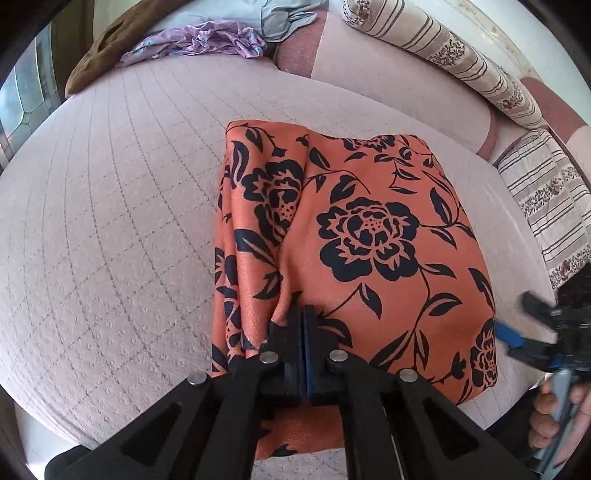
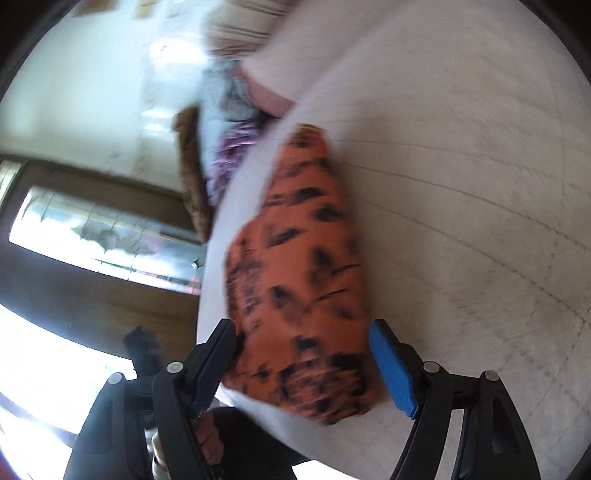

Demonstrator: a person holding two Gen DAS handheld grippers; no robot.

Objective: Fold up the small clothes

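An orange cloth with black flowers lies folded on the pale quilted bed. My left gripper is shut on the cloth's near edge, bunching the fabric. My right gripper shows at the right edge of the left wrist view, beside the cloth's right corner. In the blurred right wrist view the right gripper is open, its black and blue fingers standing on either side of the cloth's near end without gripping it.
A pile of purple, blue and brown clothes lies at the bed's far left. Striped pillows line the far right edge. A window and dark wooden frame stand beyond the bed.
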